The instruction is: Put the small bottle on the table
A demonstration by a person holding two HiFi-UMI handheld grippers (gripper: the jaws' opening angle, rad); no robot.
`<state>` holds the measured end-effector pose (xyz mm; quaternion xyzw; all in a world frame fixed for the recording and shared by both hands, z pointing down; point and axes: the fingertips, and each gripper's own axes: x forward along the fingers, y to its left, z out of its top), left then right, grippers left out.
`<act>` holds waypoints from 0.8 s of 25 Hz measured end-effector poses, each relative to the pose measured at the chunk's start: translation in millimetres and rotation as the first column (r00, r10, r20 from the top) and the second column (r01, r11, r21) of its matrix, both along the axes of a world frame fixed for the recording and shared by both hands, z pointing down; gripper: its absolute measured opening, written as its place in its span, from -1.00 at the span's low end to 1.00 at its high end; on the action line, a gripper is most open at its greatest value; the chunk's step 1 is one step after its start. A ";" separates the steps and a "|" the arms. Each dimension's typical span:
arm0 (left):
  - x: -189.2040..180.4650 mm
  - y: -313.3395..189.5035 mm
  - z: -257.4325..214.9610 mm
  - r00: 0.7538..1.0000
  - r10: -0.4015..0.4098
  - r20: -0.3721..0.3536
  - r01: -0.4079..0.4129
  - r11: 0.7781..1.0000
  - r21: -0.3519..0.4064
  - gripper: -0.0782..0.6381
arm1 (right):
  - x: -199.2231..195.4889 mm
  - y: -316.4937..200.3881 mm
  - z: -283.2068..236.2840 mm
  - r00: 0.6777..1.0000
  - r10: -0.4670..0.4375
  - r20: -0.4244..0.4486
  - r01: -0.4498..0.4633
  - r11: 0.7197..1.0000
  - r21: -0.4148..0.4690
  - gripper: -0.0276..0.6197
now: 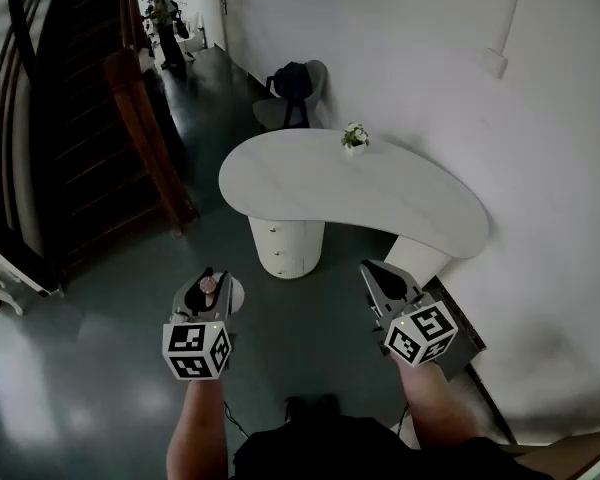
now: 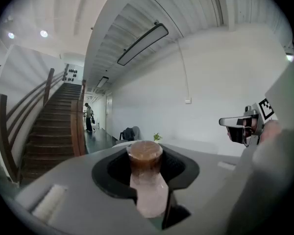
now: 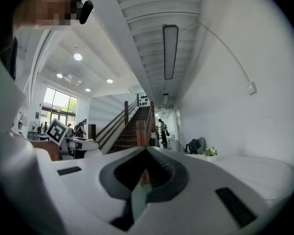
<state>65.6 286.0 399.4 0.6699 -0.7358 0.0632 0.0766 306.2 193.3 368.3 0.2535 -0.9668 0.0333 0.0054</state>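
Small bottle [image 2: 146, 180]: pale pink translucent body, brown cap. Left gripper [image 1: 212, 280], right gripper [image 1: 382, 272]: light grey shells, black lining on jaws, black-and-white square markers. Counter [image 1: 310, 183]: plain white. Floor [image 1: 100, 368]: glossy dark grey-green. Staircase [image 1: 90, 118], 10 o'clock: dark brown wood. Plant [image 1: 355, 135]: green, white pot.

Table [image 1: 400, 203] top mostly bare, with just a small plant [image 1: 355, 138] at its far edge. Wall [image 1: 540, 118] runs close along the far and right sides, so no way in there. Near edge open from the floor [image 1: 310, 348]. Pedestal [image 1: 287, 246] blocks under the left end. Chair [image 1: 318, 76] beyond the table, stairs [image 1: 90, 118] well off left, open floor between them.
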 end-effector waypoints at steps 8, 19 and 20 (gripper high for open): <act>-7.8 -1.5 0.3 1.000 -0.011 -0.004 0.011 1.000 0.006 -0.40 | -13.5 -2.6 2.1 1.000 -0.007 -0.004 0.007 1.000 0.001 -0.88; -32.0 24.9 5.1 1.000 -0.002 0.002 0.002 1.000 0.000 -0.40 | -50.2 15.8 -0.8 1.000 -0.023 0.010 0.023 1.000 0.000 -0.88; -35.2 29.0 5.3 1.000 -0.001 0.006 0.001 1.000 -0.001 -0.40 | -53.6 18.5 -0.1 1.000 -0.024 0.017 0.024 1.000 -0.004 -0.88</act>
